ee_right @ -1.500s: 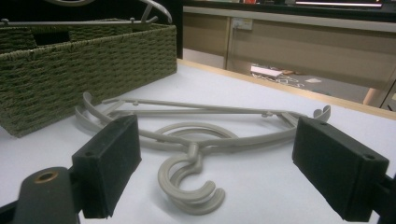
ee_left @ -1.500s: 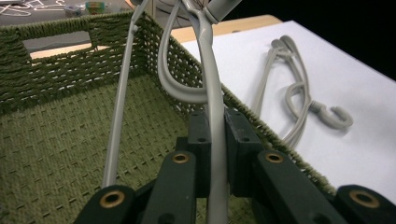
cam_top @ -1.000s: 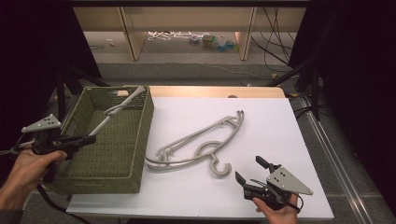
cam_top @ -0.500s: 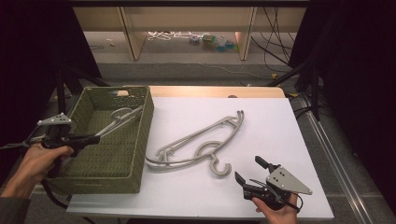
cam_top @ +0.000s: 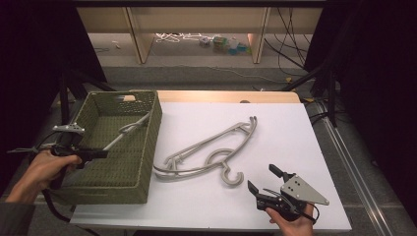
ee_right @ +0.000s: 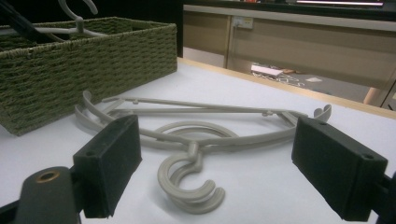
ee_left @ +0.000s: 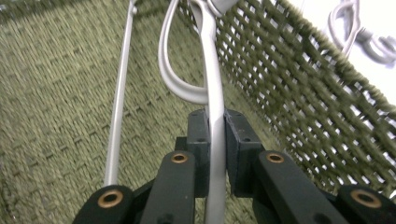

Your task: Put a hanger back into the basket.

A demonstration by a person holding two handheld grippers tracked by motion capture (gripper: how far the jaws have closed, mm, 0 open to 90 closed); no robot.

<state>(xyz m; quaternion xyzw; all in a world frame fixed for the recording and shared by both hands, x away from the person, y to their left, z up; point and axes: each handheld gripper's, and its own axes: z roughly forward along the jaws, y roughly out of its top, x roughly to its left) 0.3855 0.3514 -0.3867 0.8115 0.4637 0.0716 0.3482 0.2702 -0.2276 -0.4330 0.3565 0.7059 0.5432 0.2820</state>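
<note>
Left jaws: we are clamping the left gripper (ee_left: 215, 154) on the thin grey arm of a hanger (ee_left: 212, 88), pads pressed on either side of it.
Right jaws: we are holding the right gripper (ee_right: 215, 168) with its pads wide apart and nothing between them, low over the near right of the table (cam_top: 295, 128).
Hidden or cut off: the held hanger's top is running out of the left gripper view's upper edge; in the high view its hook end (cam_top: 129, 129) is small and hard to make out against the weave.
Basket contents: the green woven basket (cam_top: 142, 167) at the left is containing the held hanger, which is slanting from the gripper (cam_top: 96, 154) toward the far right wall; whether it is touching the floor we cannot tell.
On the table: two more grey hangers (cam_top: 211, 152) are lying stacked just right of the basket, hooks (ee_right: 187, 182) pointing near, right ahead of the open pads.
Edges and room: the basket's right wall (ee_left: 299, 88) is standing close beside the clamped arm; the white tabletop right of the hangers is lying open as far as its right edge.
</note>
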